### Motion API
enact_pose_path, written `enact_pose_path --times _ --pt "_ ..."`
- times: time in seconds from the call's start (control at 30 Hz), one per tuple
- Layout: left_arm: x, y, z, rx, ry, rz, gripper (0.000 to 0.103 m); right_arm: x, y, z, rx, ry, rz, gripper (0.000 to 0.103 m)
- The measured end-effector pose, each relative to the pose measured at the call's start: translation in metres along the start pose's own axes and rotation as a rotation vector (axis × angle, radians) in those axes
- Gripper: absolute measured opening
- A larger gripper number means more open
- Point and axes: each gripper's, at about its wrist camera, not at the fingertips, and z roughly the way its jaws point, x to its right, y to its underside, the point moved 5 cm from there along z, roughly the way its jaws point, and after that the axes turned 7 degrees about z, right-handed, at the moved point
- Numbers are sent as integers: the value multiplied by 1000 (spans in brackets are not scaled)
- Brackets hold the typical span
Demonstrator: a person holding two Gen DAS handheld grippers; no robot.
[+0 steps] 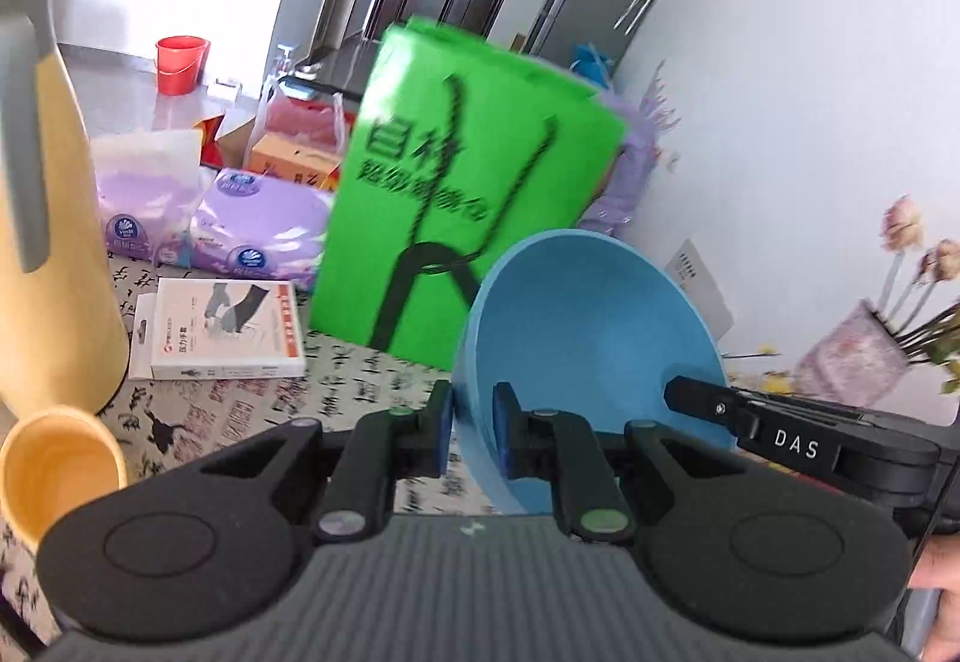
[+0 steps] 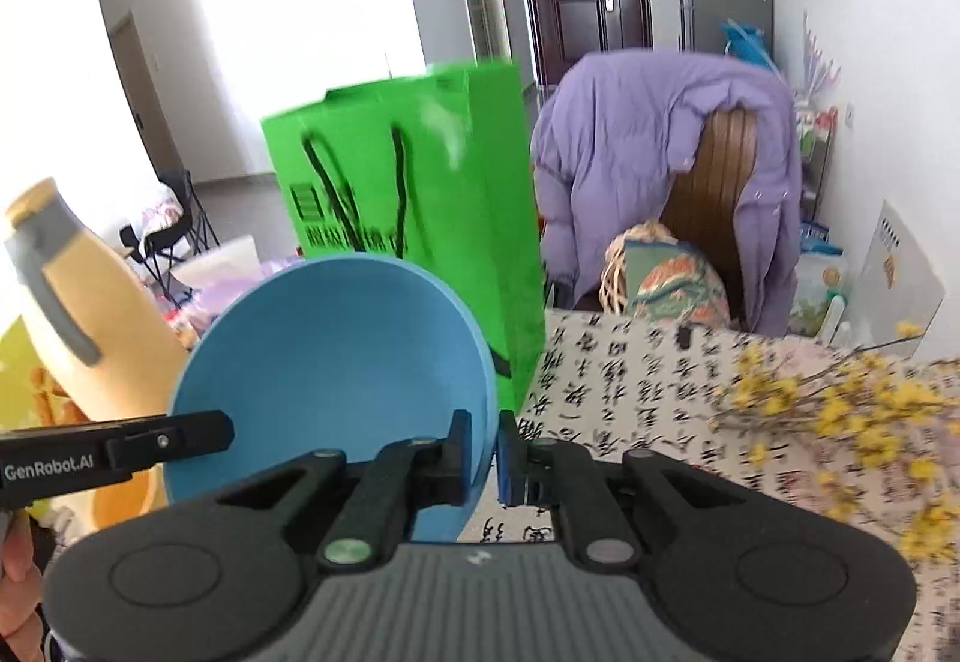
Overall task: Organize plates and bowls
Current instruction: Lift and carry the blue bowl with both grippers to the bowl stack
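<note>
Hand-held gripper on your left (image 1: 471,437) is closed down on the left rim of the round, matte light-blue plastic bowl (image 1: 591,356), one pad outside the wall and one inside, so you have it pinched through the thickness of the rim. Your bowl hangs clear above the table with the calligraphy-print cloth (image 1: 354,374), in front of the bright green paper carrier bag (image 1: 474,182) and to the right of the tall cream-yellow jug (image 1: 54,242). It looks light and stiff, with a smooth skin that could slide between the pads, so I'd judge the thin rim the only sensible hold. It's round, so no long axis; the mouth is tipped up towards you, base pointing away. Your right hand-held gripper (image 2: 483,461) is shut on the opposite rim in the same way, the two grips facing each other across the bowl.
</note>
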Motion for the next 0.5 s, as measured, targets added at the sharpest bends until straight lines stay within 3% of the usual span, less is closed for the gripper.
enact_pose_path --times 0.27,0.5 --pt "67 23 -78 43 21 58 15 13 6 -103 39 -8 -2 8" --pt "119 65 -143 73 64 83 16 29 36 -192 89 9 14 8"
